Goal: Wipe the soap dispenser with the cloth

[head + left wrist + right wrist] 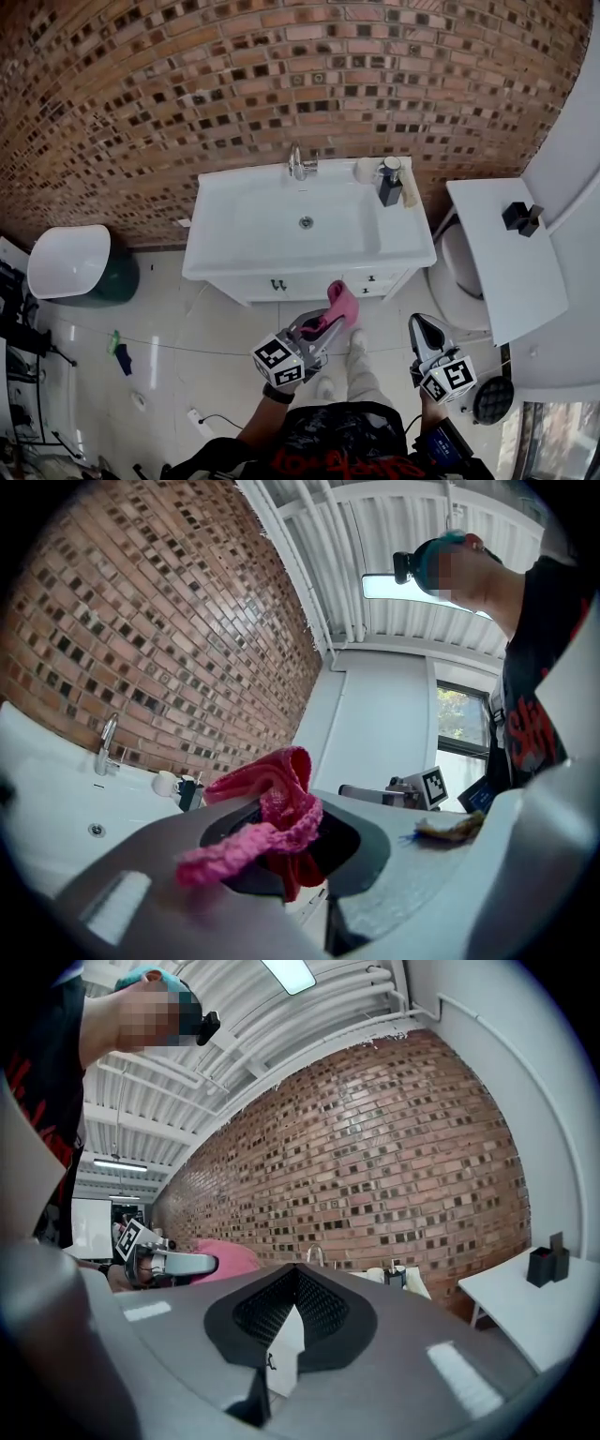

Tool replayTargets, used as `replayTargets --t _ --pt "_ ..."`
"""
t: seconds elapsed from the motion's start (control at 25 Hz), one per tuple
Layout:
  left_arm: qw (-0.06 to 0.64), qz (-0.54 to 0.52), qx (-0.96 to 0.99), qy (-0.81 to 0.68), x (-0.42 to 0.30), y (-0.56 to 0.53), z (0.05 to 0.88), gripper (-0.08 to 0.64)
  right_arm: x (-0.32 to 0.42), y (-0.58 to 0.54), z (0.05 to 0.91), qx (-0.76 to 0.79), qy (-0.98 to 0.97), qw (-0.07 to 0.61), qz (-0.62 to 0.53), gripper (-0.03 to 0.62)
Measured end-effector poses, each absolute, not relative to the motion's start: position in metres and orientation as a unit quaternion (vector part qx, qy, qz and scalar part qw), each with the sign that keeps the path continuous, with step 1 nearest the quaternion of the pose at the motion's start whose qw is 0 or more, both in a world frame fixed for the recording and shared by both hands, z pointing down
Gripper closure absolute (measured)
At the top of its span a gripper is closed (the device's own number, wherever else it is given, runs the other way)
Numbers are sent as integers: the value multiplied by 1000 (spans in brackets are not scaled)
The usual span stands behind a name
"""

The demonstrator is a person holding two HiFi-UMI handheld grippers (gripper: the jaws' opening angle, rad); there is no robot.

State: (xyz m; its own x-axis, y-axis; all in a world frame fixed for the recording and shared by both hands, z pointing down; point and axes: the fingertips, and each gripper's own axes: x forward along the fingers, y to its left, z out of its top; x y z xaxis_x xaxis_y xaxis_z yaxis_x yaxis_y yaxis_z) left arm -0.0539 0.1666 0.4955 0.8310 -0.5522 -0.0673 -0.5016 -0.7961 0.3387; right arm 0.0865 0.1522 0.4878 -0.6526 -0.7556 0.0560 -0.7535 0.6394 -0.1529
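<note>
The cloth point(272, 813) is a pink, loosely knitted fabric with a ribbed, nubbly surface. The left hand-held gripper point(330, 323) and right hand-held gripper point(286, 1312) look like matt grey plastic, and the right one's pads point(253, 1321) are black and finely cross-ribbed. The sink point(244, 234) is smooth glossy white, ceramic by its look, its tap point(298, 165) is bright polished metal and the soap dispenser point(389, 187) is dark with a slight sheen; the wall point(187, 84) is rough matt brick, the floor point(187, 342) pale glossy tile that mirrors light, and the side surface point(511, 272) plain smooth white.
</note>
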Motion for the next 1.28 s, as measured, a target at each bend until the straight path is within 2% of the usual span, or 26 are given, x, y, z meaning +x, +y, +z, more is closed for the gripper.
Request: replayTargets --t 0.32,0.48,0.76,0.84,0.96,1.12,1.28 --pt "123 -55 950 -281 7 25 486 514 127 -6 489 -390 916 26 -87 591" --pt "99 -46 951 -289 10 -31 465 514 131 -64 488 -381 919 26 -93 591" --pt "150 -46 938 -308 -4 -95 497 514 131 -136 523 -392 910 -5 -136 591" --pt "151 -50 940 -302 -15 -118 499 514 122 -160 526 -400 907 -14 -134 560" --pt "135 -61 944 -294 -37 -149 492 514 104 -188 528 -412 903 -35 -120 549" --pt "114 -81 945 -294 -82 -186 480 514 75 -220 547 -422 895 -105 -99 452" --pt "131 -95 944 -286 -96 -217 476 514 79 -247 577 -438 873 -189 -103 356"
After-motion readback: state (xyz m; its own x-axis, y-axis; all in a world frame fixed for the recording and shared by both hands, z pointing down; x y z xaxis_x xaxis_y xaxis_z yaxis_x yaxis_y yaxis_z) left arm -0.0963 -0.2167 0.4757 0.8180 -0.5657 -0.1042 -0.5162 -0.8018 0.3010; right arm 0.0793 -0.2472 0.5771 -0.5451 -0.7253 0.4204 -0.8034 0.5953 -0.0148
